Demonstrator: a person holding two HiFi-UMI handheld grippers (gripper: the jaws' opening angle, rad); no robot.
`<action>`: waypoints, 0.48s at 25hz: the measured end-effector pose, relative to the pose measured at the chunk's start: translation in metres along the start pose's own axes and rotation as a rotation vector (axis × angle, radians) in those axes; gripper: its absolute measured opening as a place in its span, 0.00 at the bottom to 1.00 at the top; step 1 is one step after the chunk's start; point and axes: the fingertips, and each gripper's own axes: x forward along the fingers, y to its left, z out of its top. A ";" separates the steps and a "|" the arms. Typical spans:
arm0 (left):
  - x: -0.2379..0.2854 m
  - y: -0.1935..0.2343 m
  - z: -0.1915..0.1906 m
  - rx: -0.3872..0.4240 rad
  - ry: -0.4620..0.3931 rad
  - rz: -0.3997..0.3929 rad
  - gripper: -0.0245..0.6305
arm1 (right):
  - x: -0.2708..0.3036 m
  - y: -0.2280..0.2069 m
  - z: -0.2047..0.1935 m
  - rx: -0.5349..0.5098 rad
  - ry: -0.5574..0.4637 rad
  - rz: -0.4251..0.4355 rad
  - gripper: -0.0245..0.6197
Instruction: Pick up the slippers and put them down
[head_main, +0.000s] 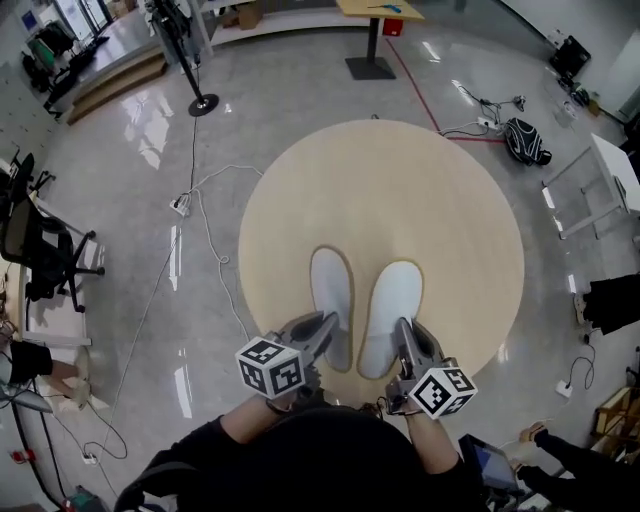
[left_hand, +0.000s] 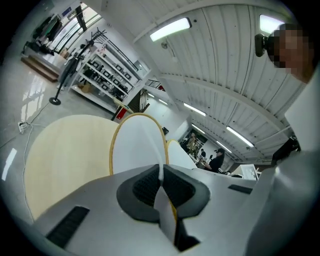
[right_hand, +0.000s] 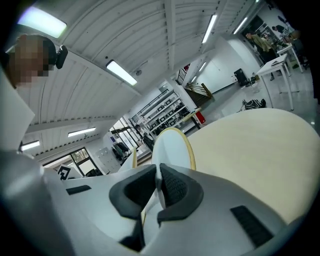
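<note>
Two white slippers with thin tan rims hang side by side above the round beige platform (head_main: 400, 190). My left gripper (head_main: 325, 322) is shut on the heel edge of the left slipper (head_main: 331, 285). My right gripper (head_main: 403, 328) is shut on the heel edge of the right slipper (head_main: 393, 300). In the left gripper view the dark pads of the left gripper (left_hand: 161, 182) pinch the left slipper (left_hand: 137, 142), which points away and slightly upward, with the other slipper (left_hand: 178, 153) beside it. In the right gripper view the right gripper (right_hand: 159, 186) clamps the right slipper (right_hand: 172, 145) the same way.
Around the platform is glossy grey floor with a white cable and power strip (head_main: 181, 205) at the left. An office chair (head_main: 40, 250) stands far left, a black bag (head_main: 525, 142) at the upper right, a stand base (head_main: 203, 104) and a table pedestal (head_main: 371, 66) at the back.
</note>
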 end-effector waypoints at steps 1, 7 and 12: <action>0.006 -0.016 -0.007 0.021 0.010 -0.007 0.08 | -0.014 -0.006 0.007 0.014 -0.015 0.001 0.08; 0.038 -0.114 -0.037 0.150 0.023 -0.051 0.08 | -0.109 -0.046 0.062 0.065 -0.153 -0.006 0.08; 0.055 -0.184 -0.061 0.206 -0.020 -0.113 0.08 | -0.177 -0.065 0.086 -0.003 -0.223 0.006 0.08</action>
